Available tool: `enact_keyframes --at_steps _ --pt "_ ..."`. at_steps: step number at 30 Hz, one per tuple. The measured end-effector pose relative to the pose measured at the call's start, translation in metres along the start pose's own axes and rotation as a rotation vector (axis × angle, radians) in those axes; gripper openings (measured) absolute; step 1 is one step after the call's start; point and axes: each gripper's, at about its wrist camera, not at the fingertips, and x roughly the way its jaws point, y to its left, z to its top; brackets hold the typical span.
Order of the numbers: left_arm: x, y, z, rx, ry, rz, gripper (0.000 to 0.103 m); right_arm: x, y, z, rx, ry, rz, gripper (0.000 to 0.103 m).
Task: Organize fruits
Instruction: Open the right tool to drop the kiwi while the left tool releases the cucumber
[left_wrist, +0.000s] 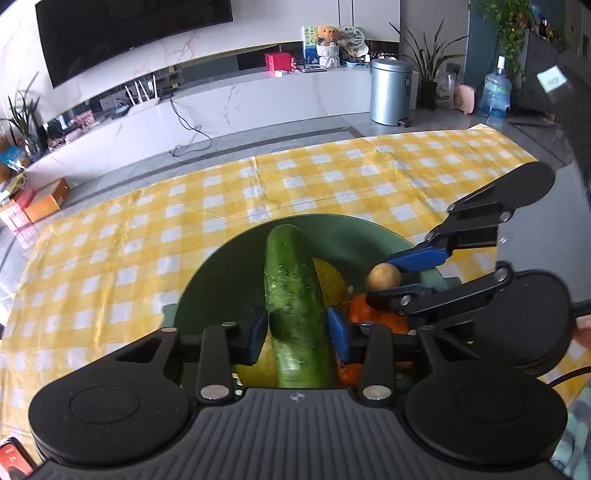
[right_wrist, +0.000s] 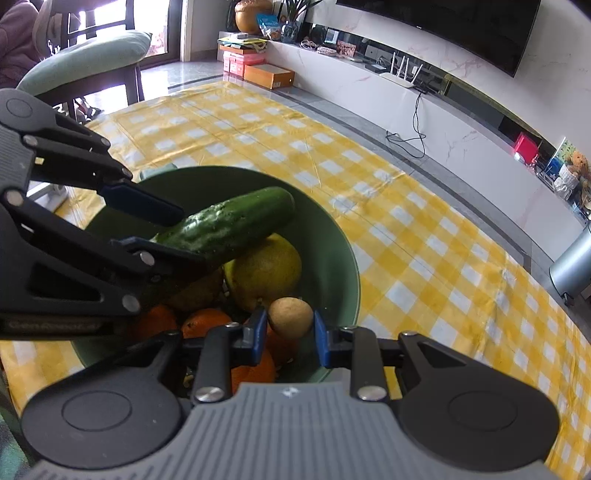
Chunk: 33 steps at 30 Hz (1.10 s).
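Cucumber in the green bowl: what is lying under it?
Under the cucumber lie a big yellow fruit and oranges, all inside the bowl. The bowl's bottom and anything deeper stay covered by fruit and grippers.

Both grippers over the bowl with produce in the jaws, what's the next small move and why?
Probably open the left hand-held gripper wider and back off: the cucumber already lies across the yellow fruit inside the green bowl. The right hand-held gripper grips the small brown fruit just above the oranges.
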Motion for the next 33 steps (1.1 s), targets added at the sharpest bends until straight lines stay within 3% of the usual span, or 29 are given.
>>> enact_keyframes --at_steps 7,16,18,25,27,33 --pt "0.002 -0.002 -0.005 -0.008 0.014 -0.007 0.05 0.006 0.001 -0.001 -0.004 0.01 -0.005 0.024" --pt "-0.009 0.002 -0.007 -0.046 0.0 -0.015 0.06 0.007 0.004 0.003 -0.021 0.028 -0.015 0.025" --pt "-0.014 0.001 -0.007 -0.047 -0.011 -0.007 0.063 0.005 0.005 0.004 -0.022 0.028 -0.026 0.035" --pt "-0.034 -0.001 -0.004 -0.067 -0.049 0.006 0.064 -0.014 0.008 0.005 -0.045 0.013 -0.018 0.052" --pt "-0.041 -0.002 -0.003 -0.077 -0.06 0.004 0.066 -0.023 0.011 0.005 -0.053 0.0 -0.022 0.07" --pt "-0.064 -0.009 0.001 -0.108 -0.095 0.007 0.066 -0.054 0.013 0.003 -0.064 -0.046 -0.041 0.071"
